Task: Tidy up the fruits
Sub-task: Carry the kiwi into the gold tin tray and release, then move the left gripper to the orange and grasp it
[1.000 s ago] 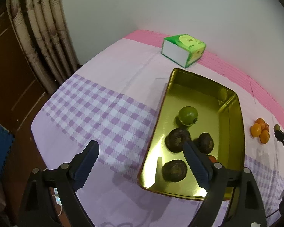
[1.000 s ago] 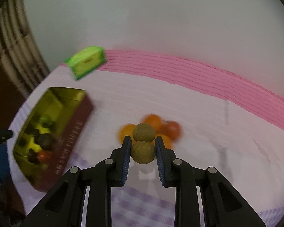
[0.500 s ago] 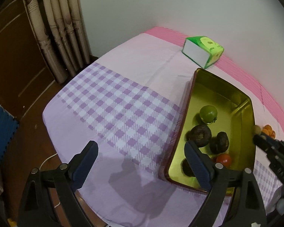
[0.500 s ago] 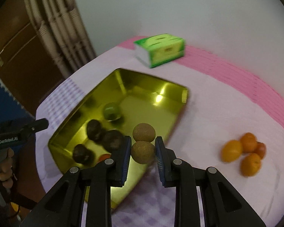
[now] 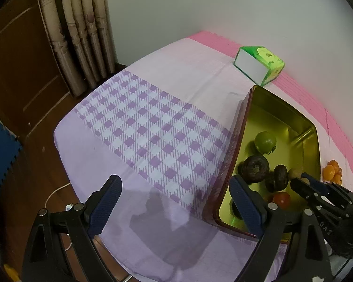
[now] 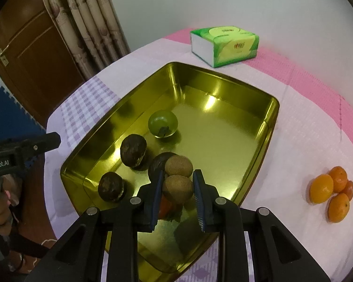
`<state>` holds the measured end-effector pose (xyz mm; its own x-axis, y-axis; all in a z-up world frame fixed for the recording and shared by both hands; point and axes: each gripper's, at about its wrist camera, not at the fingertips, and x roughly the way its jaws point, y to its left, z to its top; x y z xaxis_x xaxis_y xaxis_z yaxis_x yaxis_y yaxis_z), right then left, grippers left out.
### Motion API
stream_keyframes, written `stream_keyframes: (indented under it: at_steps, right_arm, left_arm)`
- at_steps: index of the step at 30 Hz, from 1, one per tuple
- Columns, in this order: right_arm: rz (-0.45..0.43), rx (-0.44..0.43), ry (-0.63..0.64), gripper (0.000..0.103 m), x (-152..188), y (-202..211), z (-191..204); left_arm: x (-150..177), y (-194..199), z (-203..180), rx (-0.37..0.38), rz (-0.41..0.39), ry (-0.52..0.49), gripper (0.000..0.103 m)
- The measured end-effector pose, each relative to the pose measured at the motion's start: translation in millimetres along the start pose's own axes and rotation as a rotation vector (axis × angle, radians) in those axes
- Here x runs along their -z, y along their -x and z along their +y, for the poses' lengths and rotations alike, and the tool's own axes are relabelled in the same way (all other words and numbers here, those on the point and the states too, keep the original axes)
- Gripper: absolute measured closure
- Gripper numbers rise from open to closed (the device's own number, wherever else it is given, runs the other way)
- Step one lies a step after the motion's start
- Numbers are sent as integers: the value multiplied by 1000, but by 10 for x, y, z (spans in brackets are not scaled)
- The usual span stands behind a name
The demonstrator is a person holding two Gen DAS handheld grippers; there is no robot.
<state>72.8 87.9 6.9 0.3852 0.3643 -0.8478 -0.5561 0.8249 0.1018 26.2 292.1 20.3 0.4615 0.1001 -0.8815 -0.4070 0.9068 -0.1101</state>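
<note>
The brown fruit pair [image 6: 178,178] sits clamped by its lower fruit in the right gripper [image 6: 177,189], directly above the near end of the gold tray [image 6: 271,127]. Release is straight down. The left gripper [image 5: 176,204] hangs wide open, empty, beside the tray.

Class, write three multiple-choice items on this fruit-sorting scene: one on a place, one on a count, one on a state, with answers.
1. Where is the green fruit?
A in the gold tray
B beside the tissue pack
C among the oranges

2. How many oranges lie on the cloth?
A two
B four
C six

3. The right gripper is
A open and empty
B shut on a brown fruit
C resting on the cloth

Answers: 1 A, it sits on the tray floor; 2 B, four in one cluster; 3 B, both fingers press the fruit.
</note>
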Motion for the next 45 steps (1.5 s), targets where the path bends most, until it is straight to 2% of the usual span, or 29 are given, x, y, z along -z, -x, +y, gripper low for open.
stream_keyframes:
  at_steps: [17, 20, 24, 28, 32, 37, 40, 45]
  right_arm:
    - [3, -9, -16, 74, 20, -18, -19]
    - [-18, -19, -24, 71, 8, 56, -39]
    - [-91, -5, -47, 64, -6, 284, -158]
    - [-165, 66, -88, 52, 52, 550, -458]
    - [-194, 161, -178, 47, 231, 745, -955]
    - [-175, 296, -321, 44, 616, 870, -1708]
    - [-150, 349, -381, 36, 829, 880, -2058]
    - [-117, 403, -441, 35, 1094, 836, -2500]
  left_arm:
    - [24, -32, -16, -5, 7, -8, 12]
    - [29, -26, -28, -14, -1, -10, 12]
    - [40, 19, -79, -13, -32, -35, 12]
    - [53, 71, -168, -17, -66, -78, 12]
    - [73, 74, -263, -11, -70, -118, 12]
    - [83, 119, -482, 2, -85, -180, 12]
    - [66, 155, -680, 23, -89, -213, 12]
    - [64, 178, -1212, 85, -79, -305, 12]
